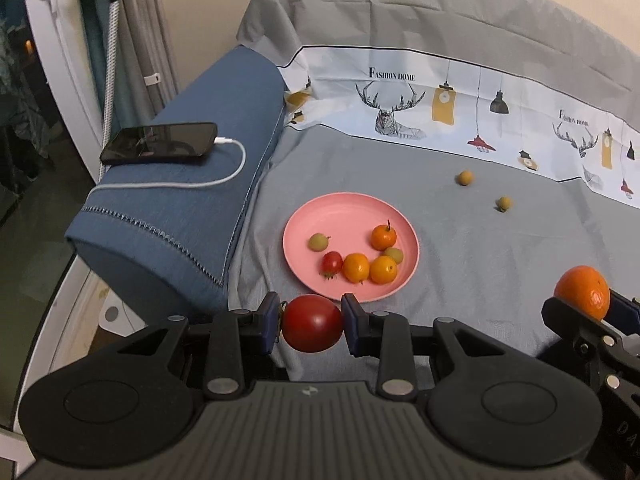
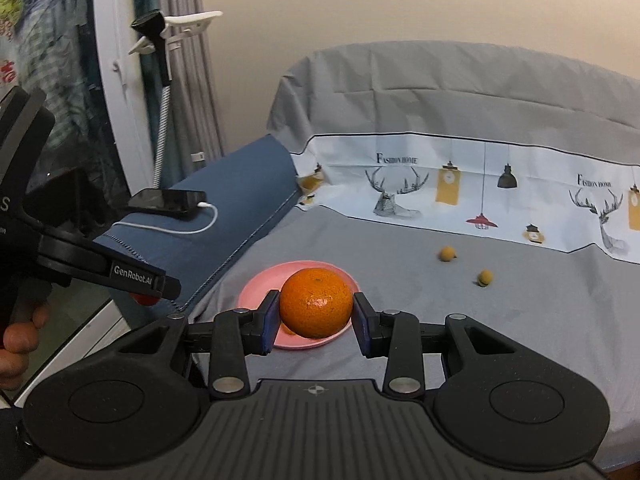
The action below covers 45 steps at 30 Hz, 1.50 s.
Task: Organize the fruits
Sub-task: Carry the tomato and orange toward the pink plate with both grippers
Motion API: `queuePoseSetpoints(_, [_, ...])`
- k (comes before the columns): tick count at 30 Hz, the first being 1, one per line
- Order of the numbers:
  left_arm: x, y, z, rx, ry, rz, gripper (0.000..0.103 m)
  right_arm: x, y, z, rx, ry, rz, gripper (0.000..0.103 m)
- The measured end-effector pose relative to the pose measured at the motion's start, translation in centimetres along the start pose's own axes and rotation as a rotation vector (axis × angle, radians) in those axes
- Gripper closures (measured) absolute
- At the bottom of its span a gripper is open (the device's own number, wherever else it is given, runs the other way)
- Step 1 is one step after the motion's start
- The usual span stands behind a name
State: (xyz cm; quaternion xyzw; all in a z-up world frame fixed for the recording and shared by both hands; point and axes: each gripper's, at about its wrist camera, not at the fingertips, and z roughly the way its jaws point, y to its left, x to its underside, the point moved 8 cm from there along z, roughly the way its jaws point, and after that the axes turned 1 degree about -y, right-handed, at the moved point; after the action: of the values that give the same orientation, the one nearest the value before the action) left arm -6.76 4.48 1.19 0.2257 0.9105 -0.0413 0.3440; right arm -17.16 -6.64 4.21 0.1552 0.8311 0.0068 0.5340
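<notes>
My left gripper [image 1: 311, 323] is shut on a red tomato [image 1: 312, 323] and holds it just in front of the near rim of the pink plate [image 1: 344, 210]. The plate holds several small fruits: orange ones [image 1: 383, 237], a green one [image 1: 318, 241] and a small red tomato [image 1: 332, 264]. My right gripper [image 2: 316, 309] is shut on a large orange [image 2: 316, 302], held above the plate's [image 2: 256, 286] near side. The orange also shows in the left wrist view [image 1: 582, 291]. Two small yellowish fruits [image 1: 464, 178] [image 1: 503, 203] lie loose on the grey sheet.
A blue cushioned armrest [image 1: 180, 216] stands left of the plate with a black phone [image 1: 160, 143] and its white charging cable [image 1: 236, 168] on top. A printed cloth strip [image 1: 460, 108] runs along the grey-covered backrest. A curtain and white frame are at far left.
</notes>
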Motion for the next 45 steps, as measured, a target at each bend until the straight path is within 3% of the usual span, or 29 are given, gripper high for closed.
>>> queuePoseSetpoints(10, [0.9,0.7,-1.5,0.02,-0.029,-0.018,0.066,0.0,1.4,-1.1,-0.007,-0.01,-0.042,0.064])
queuePoseSetpoints(26, [0.9,0.6,-0.6,0.029,-0.013,-0.019,0.066,0.6,1.5,-0.2,0.003,0.027,-0.043,0.064])
queuePoseSetpoints(45, [0.5,1.5,4.2,0.031,0.075,-0.034,0.066,1.3,0.6,4.3,0.022,0.134,-0.022,0.064])
